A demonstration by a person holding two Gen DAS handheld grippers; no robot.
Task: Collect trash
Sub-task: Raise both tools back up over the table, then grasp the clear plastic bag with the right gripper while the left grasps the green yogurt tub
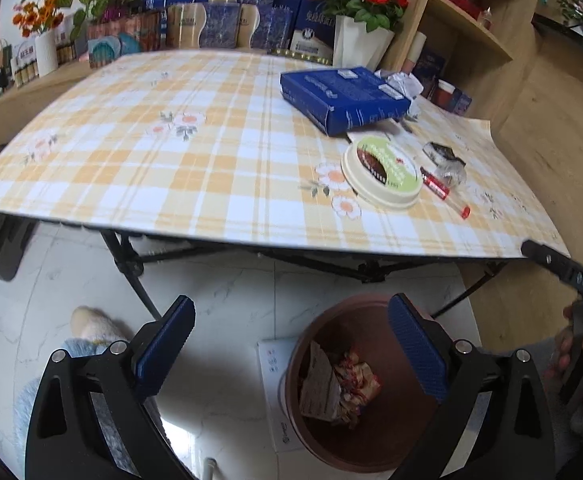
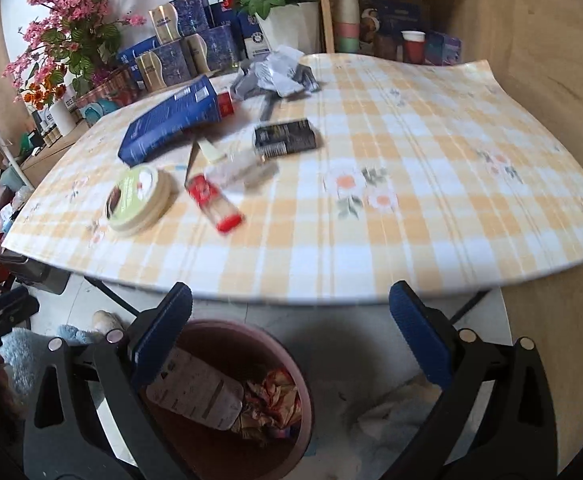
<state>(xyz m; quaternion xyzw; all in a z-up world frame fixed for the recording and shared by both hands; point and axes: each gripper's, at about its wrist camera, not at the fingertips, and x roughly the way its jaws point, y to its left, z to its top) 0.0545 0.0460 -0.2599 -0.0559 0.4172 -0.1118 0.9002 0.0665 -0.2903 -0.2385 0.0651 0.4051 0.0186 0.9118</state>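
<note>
Print shows on the blue box (image 1: 345, 98), the round tin lid (image 1: 383, 170) and the stacked boxes (image 1: 219, 24) behind. It is too small and blurred to read.

R gripper (image 2: 289, 334) open, empty, above bin (image 2: 291, 368) w/ trash.

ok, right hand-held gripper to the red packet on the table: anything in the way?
Nothing visible. The right hand-held gripper is open and empty, below the table edge above the bin. The red packet lies up-left on the cloth, bare cloth in front of it. The round lid sits beside it, to its left, not across the approach.
</note>
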